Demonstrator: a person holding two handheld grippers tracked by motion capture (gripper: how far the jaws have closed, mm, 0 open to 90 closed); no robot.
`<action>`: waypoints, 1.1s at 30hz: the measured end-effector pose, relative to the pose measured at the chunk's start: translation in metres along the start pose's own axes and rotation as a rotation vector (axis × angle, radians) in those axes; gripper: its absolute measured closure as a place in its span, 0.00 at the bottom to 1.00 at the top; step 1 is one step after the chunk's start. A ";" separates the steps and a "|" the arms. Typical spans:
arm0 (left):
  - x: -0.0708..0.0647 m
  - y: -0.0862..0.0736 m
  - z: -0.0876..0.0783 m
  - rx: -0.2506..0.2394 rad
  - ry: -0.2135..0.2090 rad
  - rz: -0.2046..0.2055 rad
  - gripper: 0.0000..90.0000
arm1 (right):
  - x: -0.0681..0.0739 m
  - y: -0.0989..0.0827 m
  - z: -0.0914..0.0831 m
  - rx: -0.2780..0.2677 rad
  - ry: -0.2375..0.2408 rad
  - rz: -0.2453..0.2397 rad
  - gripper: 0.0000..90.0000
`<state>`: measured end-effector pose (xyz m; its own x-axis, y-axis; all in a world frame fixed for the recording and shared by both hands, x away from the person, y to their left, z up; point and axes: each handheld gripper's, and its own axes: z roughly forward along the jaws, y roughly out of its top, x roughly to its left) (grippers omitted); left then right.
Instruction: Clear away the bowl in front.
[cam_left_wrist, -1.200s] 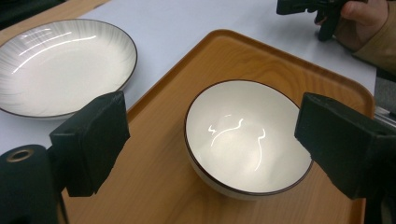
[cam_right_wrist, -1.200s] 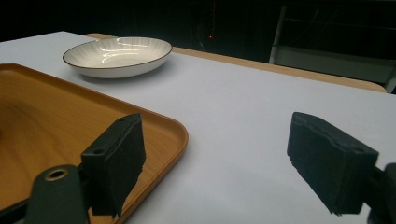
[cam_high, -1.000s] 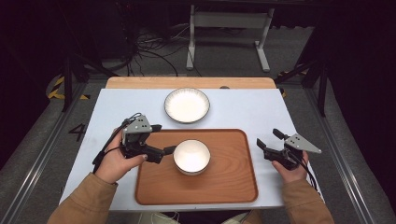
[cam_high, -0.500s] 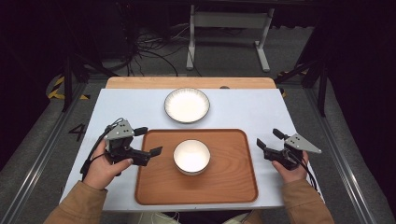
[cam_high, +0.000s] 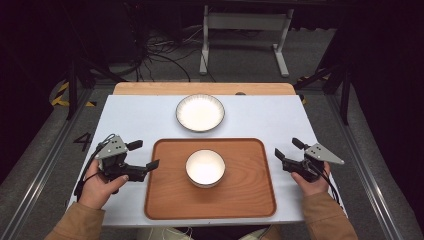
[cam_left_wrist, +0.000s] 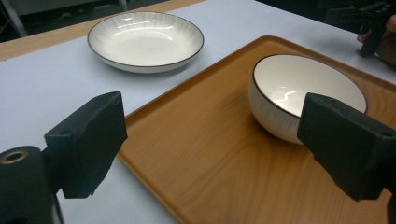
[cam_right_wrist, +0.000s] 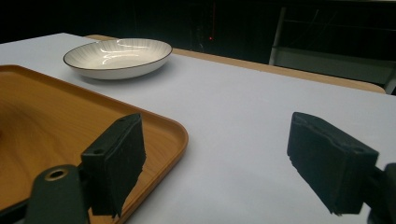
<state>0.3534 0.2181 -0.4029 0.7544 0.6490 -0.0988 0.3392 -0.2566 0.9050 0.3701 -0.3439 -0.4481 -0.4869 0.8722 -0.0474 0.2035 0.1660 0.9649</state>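
High view has us sitting at the near edge of the table (cam_high: 150, 120) with a gripper in each hand. Our left gripper (cam_high: 145, 155) is off the left edge of the wooden tray (cam_high: 250, 200), jaws spread wide and holding nothing, the near jaw tip right about at the tray's rim. From the left gripper view we look between those two black jaws and see the tray's left edge running under them, with the white bowl (cam_left_wrist: 306, 93) sitting upright on the tray a bit ahead, partly behind the right jaw. We can't really tell from this angle whether that jaw is touching the bowl or just in front of it, but from above there's a clear gap.

The bowl (cam_high: 205, 167) sits roughly mid-tray, a touch left of center. Beyond the tray's far edge, toward the far edge of the table, there's a shallow white plate (cam_high: 200, 112) with a dark rim, well apart from the bowl and directly on the table.

Our right gripper (cam_high: 287, 150) is over the bare table just off the tray's right edge, jaws also wide apart with nothing between them. In the right gripper view the tray's rounded far right corner (cam_right_wrist: 177, 133) is next to the left jaw, and the plate (cam_right_wrist: 116, 56) shows farther off.
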 end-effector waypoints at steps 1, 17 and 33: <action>0.002 -0.003 -0.001 -0.005 0.003 -0.003 0.10 | 0.000 0.000 0.000 0.000 -0.001 0.000 0.22; 0.021 -0.051 0.005 -0.043 0.061 -0.119 0.07 | 0.000 0.000 0.000 -0.005 0.001 0.003 0.22; 0.021 -0.064 0.011 -0.040 0.145 -0.123 0.07 | 0.001 0.000 -0.001 -0.004 0.003 0.000 0.22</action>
<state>0.3535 0.2401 -0.4673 0.6191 0.7706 -0.1514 0.3987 -0.1424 0.9059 0.3688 -0.3437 -0.4475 -0.4890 0.8710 -0.0466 0.2001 0.1640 0.9659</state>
